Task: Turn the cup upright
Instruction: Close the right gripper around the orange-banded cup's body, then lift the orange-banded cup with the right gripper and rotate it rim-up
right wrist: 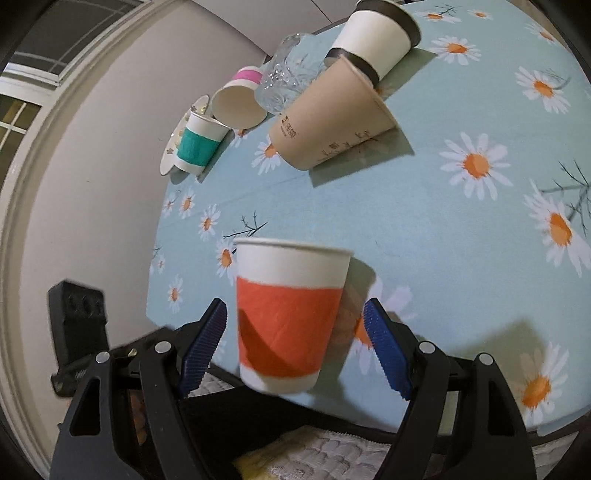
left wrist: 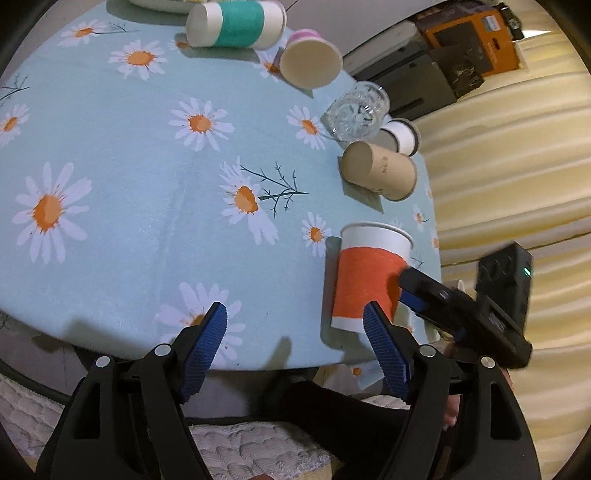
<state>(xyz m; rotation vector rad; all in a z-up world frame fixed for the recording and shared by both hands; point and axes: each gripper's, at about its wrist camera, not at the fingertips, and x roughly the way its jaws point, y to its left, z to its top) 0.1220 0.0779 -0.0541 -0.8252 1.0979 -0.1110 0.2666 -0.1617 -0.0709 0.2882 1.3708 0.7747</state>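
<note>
A white paper cup with an orange sleeve (right wrist: 288, 317) stands upright near the table's front edge, rim up. It also shows in the left wrist view (left wrist: 369, 277). My right gripper (right wrist: 295, 332) is open, its blue pads on either side of the cup with a gap on each side. In the left wrist view the right gripper (left wrist: 424, 295) reaches in from the right to the cup. My left gripper (left wrist: 295, 332) is open and empty over the table's front edge, left of the cup.
A daisy-print tablecloth (left wrist: 147, 184) covers the table. A brown cup (left wrist: 380, 173), a teal-sleeved cup (left wrist: 236, 24), a pink-banded cup (left wrist: 310, 61) and a white cup (left wrist: 400, 136) lie on their sides. A clear glass (left wrist: 358, 110) stands among them.
</note>
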